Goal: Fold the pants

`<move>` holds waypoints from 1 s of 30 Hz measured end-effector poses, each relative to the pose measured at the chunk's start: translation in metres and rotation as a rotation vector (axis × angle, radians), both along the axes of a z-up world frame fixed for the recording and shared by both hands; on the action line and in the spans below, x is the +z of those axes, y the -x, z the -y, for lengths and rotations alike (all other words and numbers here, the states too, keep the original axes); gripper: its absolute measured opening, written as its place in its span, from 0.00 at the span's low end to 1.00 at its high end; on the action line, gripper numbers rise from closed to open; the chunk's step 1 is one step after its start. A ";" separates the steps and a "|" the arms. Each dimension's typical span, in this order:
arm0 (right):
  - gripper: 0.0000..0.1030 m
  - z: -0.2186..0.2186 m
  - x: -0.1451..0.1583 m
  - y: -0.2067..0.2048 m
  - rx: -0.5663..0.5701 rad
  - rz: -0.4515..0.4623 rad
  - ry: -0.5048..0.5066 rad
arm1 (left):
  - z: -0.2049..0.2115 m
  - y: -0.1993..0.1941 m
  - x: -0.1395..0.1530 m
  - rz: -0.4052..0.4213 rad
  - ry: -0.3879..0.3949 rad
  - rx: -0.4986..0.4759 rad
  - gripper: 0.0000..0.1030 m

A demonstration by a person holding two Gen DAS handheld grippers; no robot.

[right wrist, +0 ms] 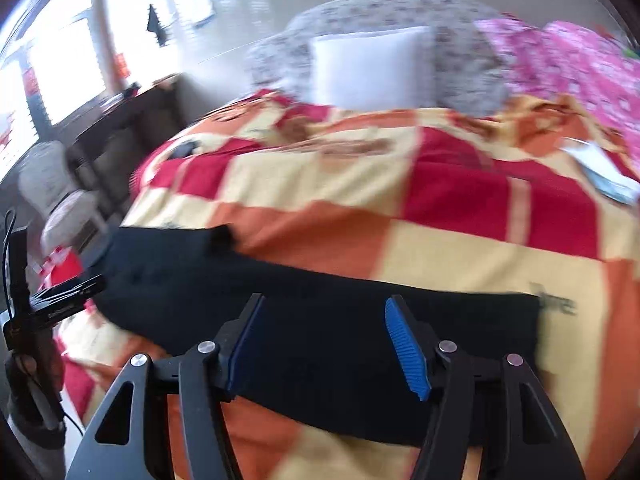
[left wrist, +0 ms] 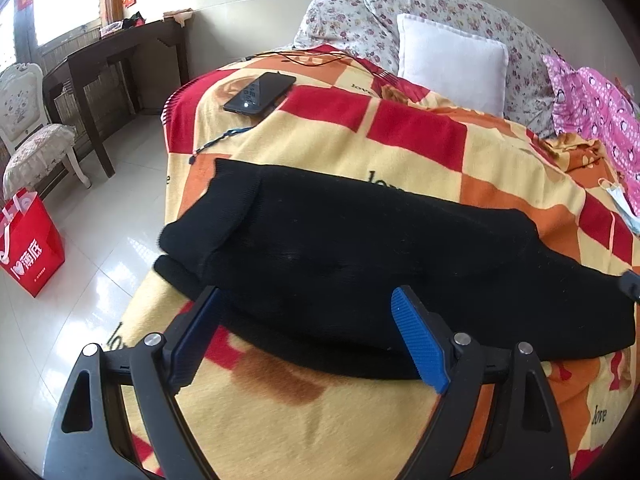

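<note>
Black knit pants [left wrist: 360, 248] lie across the bed on the checked red, orange and yellow blanket [left wrist: 360, 140], with one end folded over at the left. My left gripper [left wrist: 308, 300] is open, with its blue fingertips [left wrist: 404, 304] over the pants' near edge, holding nothing. In the right wrist view, which is blurred, the same pants [right wrist: 300, 308] stretch across the blanket [right wrist: 400, 220]. My right gripper [right wrist: 324, 312] is open over their near edge, holding nothing. The left gripper's body [right wrist: 60, 292] shows at the left edge there.
A black phone [left wrist: 260, 92] with a cable lies on the blanket's far left. A white pillow [left wrist: 452, 60], floral pillows [left wrist: 344, 20] and pink bedding [left wrist: 592, 100] lie at the head. A face mask [left wrist: 624, 200] lies right. A red bag [left wrist: 32, 244], chair [left wrist: 28, 120] and dark desk [left wrist: 116, 60] stand left.
</note>
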State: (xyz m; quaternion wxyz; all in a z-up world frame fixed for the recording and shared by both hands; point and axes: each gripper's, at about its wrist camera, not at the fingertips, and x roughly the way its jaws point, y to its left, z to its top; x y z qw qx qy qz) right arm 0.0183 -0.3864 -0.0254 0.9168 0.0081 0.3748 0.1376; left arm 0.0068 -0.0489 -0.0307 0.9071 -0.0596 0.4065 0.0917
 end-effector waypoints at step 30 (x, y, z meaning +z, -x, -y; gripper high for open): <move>0.31 -0.131 -0.048 -0.091 0.120 -0.059 0.062 | -0.055 0.003 -0.021 -0.044 0.079 0.137 0.84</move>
